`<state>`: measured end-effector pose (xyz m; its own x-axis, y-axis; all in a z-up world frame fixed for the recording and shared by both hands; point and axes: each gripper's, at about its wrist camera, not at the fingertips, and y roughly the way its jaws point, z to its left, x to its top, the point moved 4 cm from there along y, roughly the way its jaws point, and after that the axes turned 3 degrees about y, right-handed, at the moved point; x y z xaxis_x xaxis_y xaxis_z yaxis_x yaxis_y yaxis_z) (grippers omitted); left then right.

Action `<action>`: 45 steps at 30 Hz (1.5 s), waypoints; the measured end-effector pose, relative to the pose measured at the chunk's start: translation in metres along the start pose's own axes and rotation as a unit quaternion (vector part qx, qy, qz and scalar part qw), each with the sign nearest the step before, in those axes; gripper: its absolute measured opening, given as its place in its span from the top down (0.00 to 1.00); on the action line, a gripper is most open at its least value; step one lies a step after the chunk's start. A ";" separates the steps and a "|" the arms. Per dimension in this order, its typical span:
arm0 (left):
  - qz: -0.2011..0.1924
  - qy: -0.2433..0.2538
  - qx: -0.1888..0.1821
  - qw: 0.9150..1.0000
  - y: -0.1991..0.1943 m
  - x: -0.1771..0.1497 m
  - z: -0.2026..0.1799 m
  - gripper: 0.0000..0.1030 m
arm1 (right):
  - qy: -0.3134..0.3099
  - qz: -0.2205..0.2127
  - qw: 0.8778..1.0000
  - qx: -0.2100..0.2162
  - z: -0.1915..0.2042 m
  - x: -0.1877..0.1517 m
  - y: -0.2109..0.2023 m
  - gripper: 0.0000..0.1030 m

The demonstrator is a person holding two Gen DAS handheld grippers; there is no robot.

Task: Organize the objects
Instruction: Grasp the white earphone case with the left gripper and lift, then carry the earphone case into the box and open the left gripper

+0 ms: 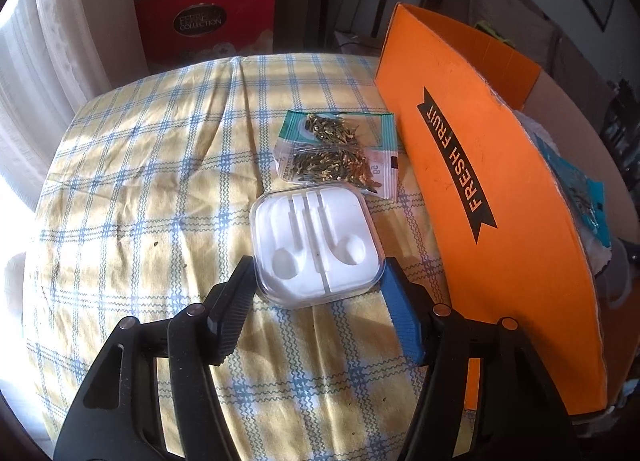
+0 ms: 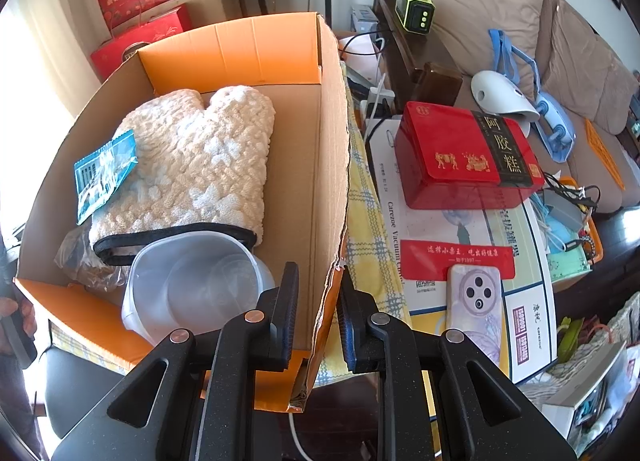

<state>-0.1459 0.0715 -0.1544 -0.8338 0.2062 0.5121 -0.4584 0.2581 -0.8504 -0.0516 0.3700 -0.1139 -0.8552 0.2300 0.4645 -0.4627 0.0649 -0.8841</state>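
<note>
A clear plastic earphone case [image 1: 318,243] with a white insert lies on the yellow checked tablecloth [image 1: 160,165]. My left gripper [image 1: 318,281] is open, its fingers on either side of the case's near end. Two clear packets of dried tea [image 1: 336,149] lie just beyond it. The orange "FRESH FRUIT" cardboard box [image 1: 500,201] stands to the right. In the right wrist view my right gripper [image 2: 318,293] straddles the box's right wall [image 2: 320,189] near its torn corner. The box holds a white knitted mitt [image 2: 192,169], a teal packet [image 2: 104,175] and a clear plastic jug [image 2: 192,285].
To the right of the box lie a red tin [image 2: 464,157], a phone [image 2: 476,301] on a printed carton and a white mask-like device [image 2: 500,93]. Red gift boxes [image 1: 208,29] stand behind the table. A sofa with cushions [image 2: 480,1] is at far right.
</note>
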 end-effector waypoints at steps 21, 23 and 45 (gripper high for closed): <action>-0.082 -0.019 -0.072 0.994 -0.102 0.044 -0.016 0.42 | 0.000 0.000 1.000 0.000 0.000 0.000 0.000 0.81; -0.083 -0.009 -0.079 0.993 -0.106 0.049 -0.029 0.42 | 0.000 0.000 1.000 0.000 0.000 0.000 0.000 0.81; -0.020 0.107 -0.105 0.988 -0.054 0.053 -0.163 0.42 | 0.000 0.000 1.000 0.000 0.000 0.000 0.000 0.81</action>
<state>-0.1153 0.2218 -0.0614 -0.7217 0.3810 0.5779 -0.3971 0.4559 -0.7965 -0.0520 0.3697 -0.1142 -0.8557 0.2300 0.4636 -0.4619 0.0649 -0.8846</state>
